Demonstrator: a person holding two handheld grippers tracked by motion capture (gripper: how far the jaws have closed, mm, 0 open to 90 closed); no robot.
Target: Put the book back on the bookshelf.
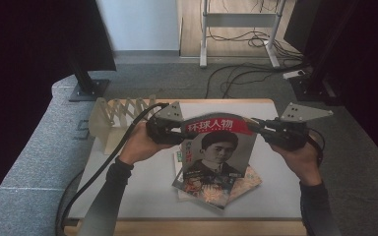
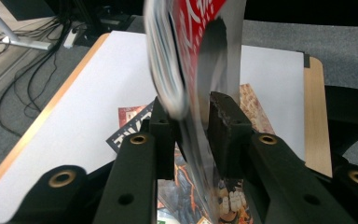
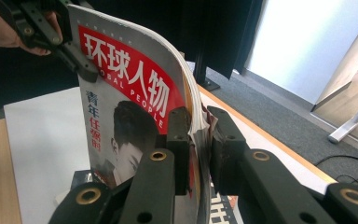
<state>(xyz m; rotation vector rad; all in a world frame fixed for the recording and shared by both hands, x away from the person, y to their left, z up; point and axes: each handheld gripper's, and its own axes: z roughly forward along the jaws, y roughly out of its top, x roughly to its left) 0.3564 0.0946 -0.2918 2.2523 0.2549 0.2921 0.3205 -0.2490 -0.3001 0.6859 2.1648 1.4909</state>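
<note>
I have the magazine [image 1: 216, 152] lifted off the desk [image 1: 142, 191], hanging above the other magazines [image 1: 243, 182] that lie flat there. My left gripper [image 1: 179, 133] pinches its upper left edge, the pages clamped between both fingers [image 2: 226, 126]. My right gripper [image 1: 256, 126] pinches the upper right corner, fingers [image 3: 179, 135] pressed on cover and back.

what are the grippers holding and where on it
Both hold one magazine up by its top corners: the left gripper at its top left, the right gripper at its top right.
</note>
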